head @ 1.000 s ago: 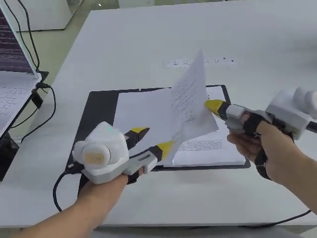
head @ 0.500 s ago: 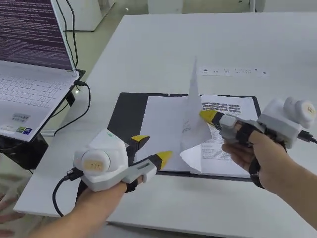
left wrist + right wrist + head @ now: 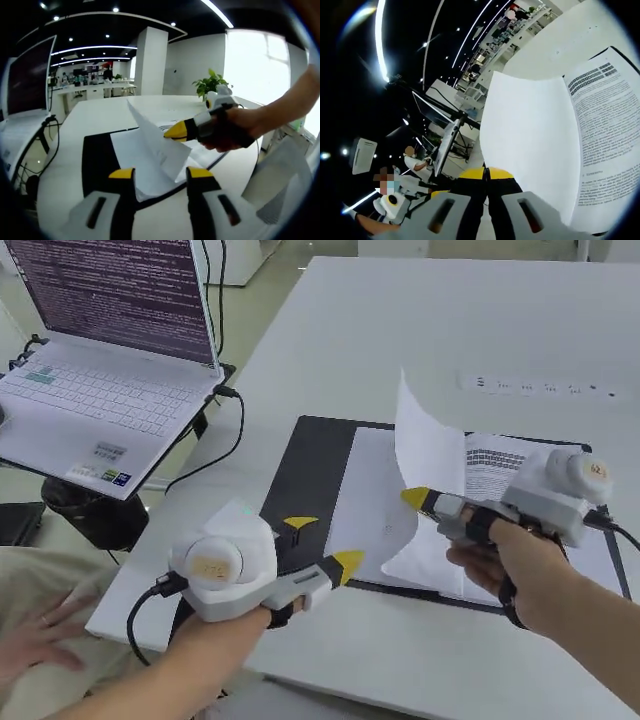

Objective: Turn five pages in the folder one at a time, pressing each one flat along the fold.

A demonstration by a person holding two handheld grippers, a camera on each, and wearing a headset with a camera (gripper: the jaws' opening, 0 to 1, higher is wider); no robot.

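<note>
A black folder (image 3: 305, 475) lies open on the white table with white pages inside. One page (image 3: 425, 455) is lifted and curls up over the middle of the folder. My right gripper (image 3: 412, 498) is shut on this page (image 3: 530, 135) near its lower edge; printed text (image 3: 605, 135) shows on the sheet below. My left gripper (image 3: 322, 543) hovers open at the folder's near left corner, its yellow tips apart with nothing between them. From the left gripper view the raised page (image 3: 150, 145) stands ahead of my jaws, with the right gripper (image 3: 175, 132) pinching it.
An open laptop (image 3: 105, 350) sits on a stand at the left, its cable (image 3: 215, 455) trailing onto the table. A power strip (image 3: 545, 388) lies behind the folder. A person's hand (image 3: 40, 625) rests at the lower left. The table edge (image 3: 150, 585) runs close to my left gripper.
The head camera swung left, bringing the laptop into view. The right gripper carried the page leftward across the fold. The left gripper stayed open near the folder's front edge.
</note>
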